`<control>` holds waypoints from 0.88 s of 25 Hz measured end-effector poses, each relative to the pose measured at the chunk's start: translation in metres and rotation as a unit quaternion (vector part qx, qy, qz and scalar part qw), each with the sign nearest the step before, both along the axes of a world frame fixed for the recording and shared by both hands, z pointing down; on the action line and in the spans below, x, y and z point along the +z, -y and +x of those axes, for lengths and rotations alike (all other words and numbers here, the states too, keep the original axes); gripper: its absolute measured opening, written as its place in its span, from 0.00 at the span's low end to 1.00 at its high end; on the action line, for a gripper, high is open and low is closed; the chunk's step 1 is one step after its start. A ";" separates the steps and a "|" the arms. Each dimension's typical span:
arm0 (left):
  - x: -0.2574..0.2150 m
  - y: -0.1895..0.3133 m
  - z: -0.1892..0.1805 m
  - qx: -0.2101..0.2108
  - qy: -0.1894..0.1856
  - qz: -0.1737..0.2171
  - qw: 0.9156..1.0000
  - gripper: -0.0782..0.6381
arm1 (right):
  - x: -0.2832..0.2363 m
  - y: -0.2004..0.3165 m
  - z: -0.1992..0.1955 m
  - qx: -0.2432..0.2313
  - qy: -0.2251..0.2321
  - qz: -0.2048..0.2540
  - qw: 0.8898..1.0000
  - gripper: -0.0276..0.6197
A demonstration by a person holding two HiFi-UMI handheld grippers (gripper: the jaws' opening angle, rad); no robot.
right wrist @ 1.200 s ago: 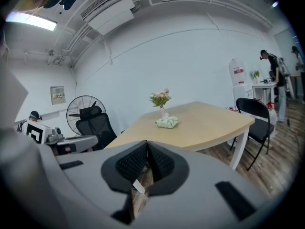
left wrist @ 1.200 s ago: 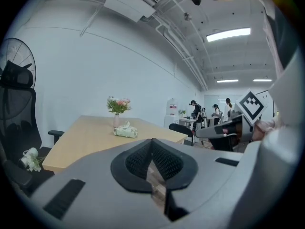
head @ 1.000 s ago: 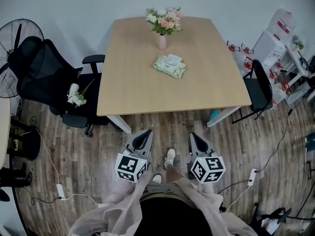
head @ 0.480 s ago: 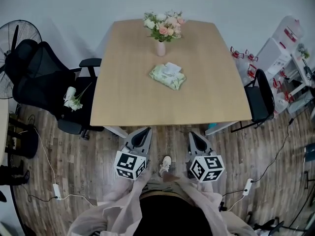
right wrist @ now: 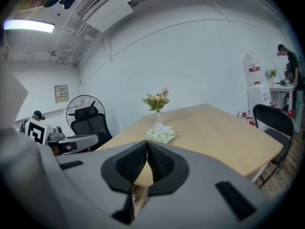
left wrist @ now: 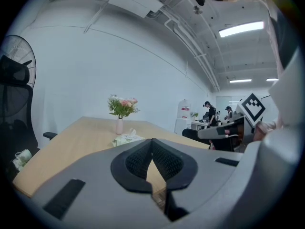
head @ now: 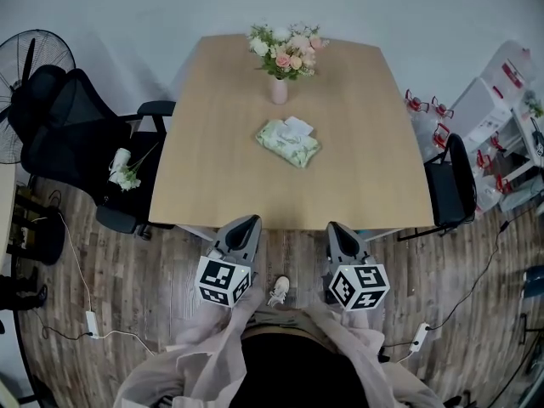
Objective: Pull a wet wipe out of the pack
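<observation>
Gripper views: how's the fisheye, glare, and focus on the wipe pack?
Left gripper view: strong fisheye with dark corners, ceiling light blown out, wipe pack small and soft. Right gripper view: same distortion, pack a bit clearer. Head view: even light, pack sharp, room edges curved.

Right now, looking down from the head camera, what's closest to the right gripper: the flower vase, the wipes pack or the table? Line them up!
1. table: its near edge is just ahead of the right gripper.
2. wipes pack: mid-table, slightly left.
3. flower vase: behind the pack, at the far end.
</observation>
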State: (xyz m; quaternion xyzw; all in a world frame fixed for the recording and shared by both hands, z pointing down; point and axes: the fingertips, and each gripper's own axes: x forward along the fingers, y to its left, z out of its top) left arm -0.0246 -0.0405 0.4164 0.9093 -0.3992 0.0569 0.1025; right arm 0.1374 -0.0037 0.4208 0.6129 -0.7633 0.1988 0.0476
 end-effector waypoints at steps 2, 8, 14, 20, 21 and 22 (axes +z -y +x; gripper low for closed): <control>0.000 0.007 0.005 -0.004 0.001 0.002 1.000 0.12 | -0.001 0.007 0.009 0.000 -0.002 0.002 1.000 0.06; 0.005 0.021 0.019 -0.011 0.005 0.001 1.000 0.12 | 0.007 0.023 0.028 -0.001 0.000 -0.002 1.000 0.06; 0.013 0.023 0.025 -0.012 0.012 -0.008 1.000 0.12 | 0.017 0.028 0.029 -0.008 0.006 -0.012 1.000 0.06; 0.015 0.026 0.023 -0.019 0.018 -0.016 1.000 0.12 | 0.023 0.033 0.028 -0.014 0.014 -0.022 1.000 0.06; 0.015 0.027 0.022 -0.019 0.019 -0.017 0.999 0.12 | 0.024 0.033 0.027 -0.014 0.015 -0.023 1.000 0.06; 0.016 0.028 0.022 -0.020 0.021 -0.019 0.999 0.12 | 0.025 0.034 0.027 -0.015 0.016 -0.025 0.999 0.06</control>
